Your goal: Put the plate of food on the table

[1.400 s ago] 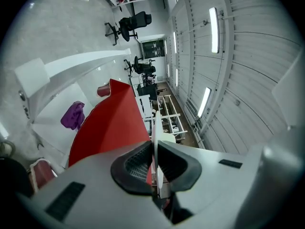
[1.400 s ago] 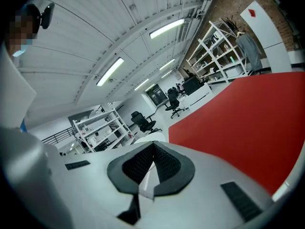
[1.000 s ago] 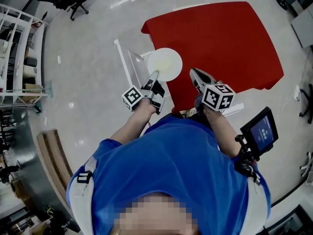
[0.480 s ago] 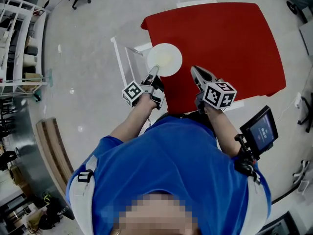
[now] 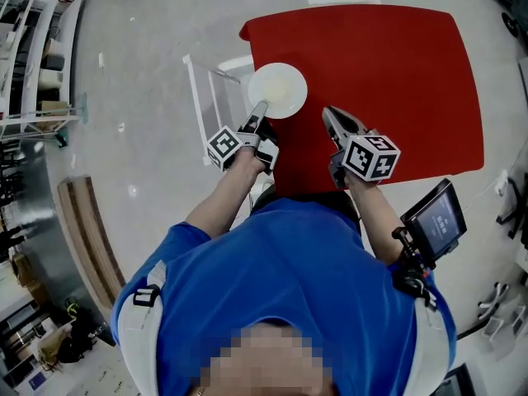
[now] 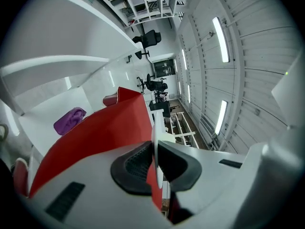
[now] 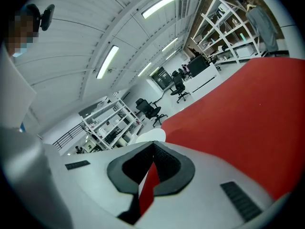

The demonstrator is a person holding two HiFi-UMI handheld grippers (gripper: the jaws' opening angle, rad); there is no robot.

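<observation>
Plate (image 5: 278,90) hangs pinched in left claw (image 5: 262,106) over red table (image 5: 396,73) corner; right claw (image 5: 328,113) closed, empty.

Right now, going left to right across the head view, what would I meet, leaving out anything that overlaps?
shelving rack → white frame → plate → right gripper → small screen

Shelving rack (image 5: 33,48): white, stocked, far left.
Wooden bench (image 5: 87,246): curved, lower left.
Screen (image 5: 435,221): dark, glowing blue, lower right.
Office chairs (image 7: 151,109): black, near distant shelves.
Purple bundle (image 6: 69,120): on a white surface.
</observation>
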